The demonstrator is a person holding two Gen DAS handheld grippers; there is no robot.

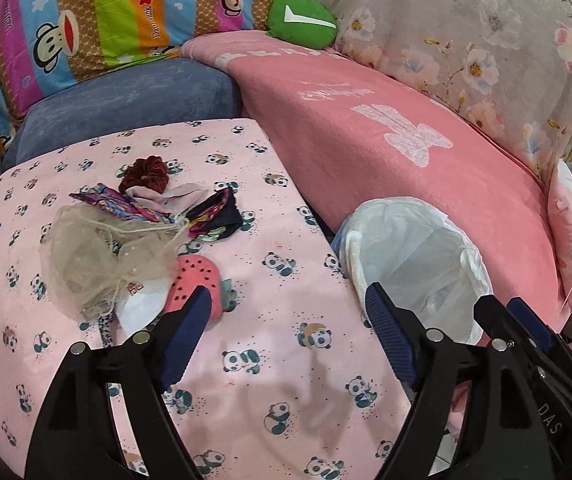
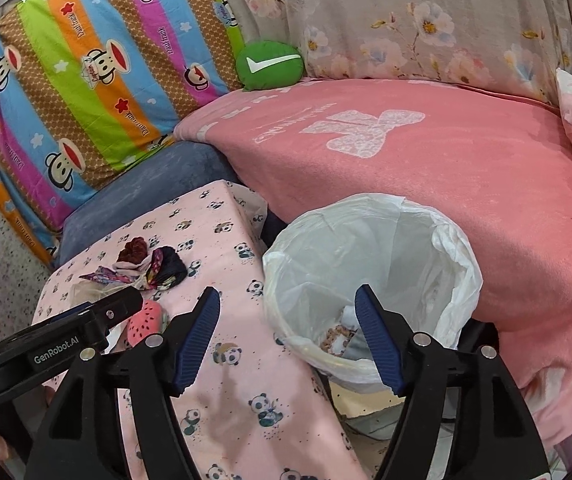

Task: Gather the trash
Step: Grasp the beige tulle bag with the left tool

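Note:
A bin lined with a white bag (image 1: 414, 256) stands right of the panda-print table (image 1: 245, 360); it also shows in the right wrist view (image 2: 370, 264) with some scraps at the bottom (image 2: 340, 338). On the table lie a beige mesh bag (image 1: 101, 256), a watermelon-print pink item (image 1: 197, 284), a white piece (image 1: 141, 308), colourful cloth scraps (image 1: 205, 216) and a dark red scrunchie (image 1: 143, 174). My left gripper (image 1: 290, 308) is open and empty over the table, right of the pile. My right gripper (image 2: 288, 316) is open and empty above the bin's near left rim.
A pink blanket (image 1: 386, 152) covers the sofa behind the bin. A blue cushion (image 1: 133, 96), a striped monkey-print pillow (image 1: 85, 20), a green round cushion (image 1: 302, 20) and floral fabric (image 1: 486, 40) lie at the back. The right gripper's body shows in the left view (image 1: 534, 344).

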